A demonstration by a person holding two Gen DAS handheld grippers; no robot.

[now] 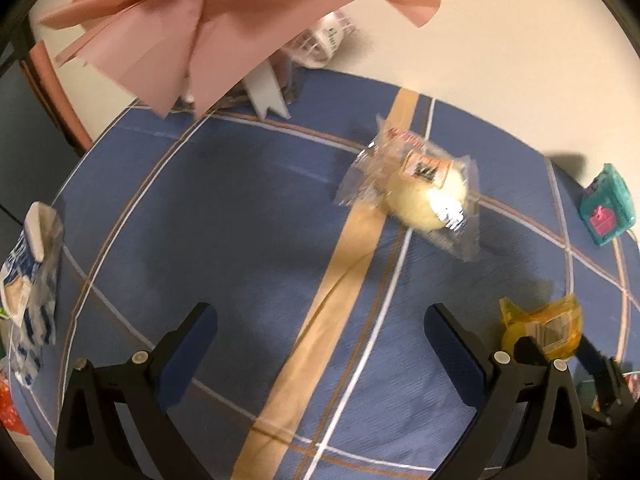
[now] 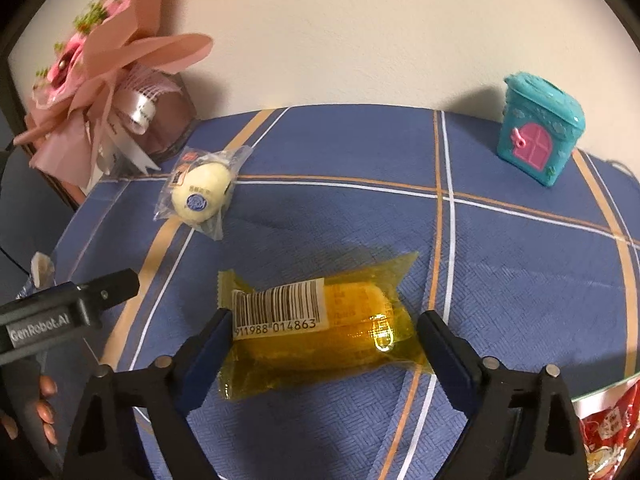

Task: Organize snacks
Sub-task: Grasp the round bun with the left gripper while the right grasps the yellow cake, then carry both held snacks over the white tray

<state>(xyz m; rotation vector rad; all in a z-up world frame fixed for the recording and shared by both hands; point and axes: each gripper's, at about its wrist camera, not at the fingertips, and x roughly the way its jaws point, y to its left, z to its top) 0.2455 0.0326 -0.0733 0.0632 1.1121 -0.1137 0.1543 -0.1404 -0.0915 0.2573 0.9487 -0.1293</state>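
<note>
A yellow wrapped snack [image 2: 320, 336] with a barcode label lies on the blue plaid tablecloth [image 2: 360, 220]. My right gripper [image 2: 325, 317] straddles it, one finger at each end of the wrapper; the wrapper shows no squeeze, so the jaws read as open. The same snack [image 1: 544, 324] appears at the lower right of the left wrist view. My left gripper [image 1: 320, 320] hangs open above bare cloth with nothing between its fingers. A round white bun in a clear wrapper [image 1: 424, 196] lies beyond it, also seen as the bun [image 2: 202, 190] in the right wrist view.
A pink bouquet [image 2: 100, 80] leans on the wall at the back left. A teal toy house [image 2: 538, 128] stands at the back right. A blue-and-white packet [image 1: 28, 280] lies at the cloth's left edge, a red packet [image 2: 608, 432] beyond the right edge.
</note>
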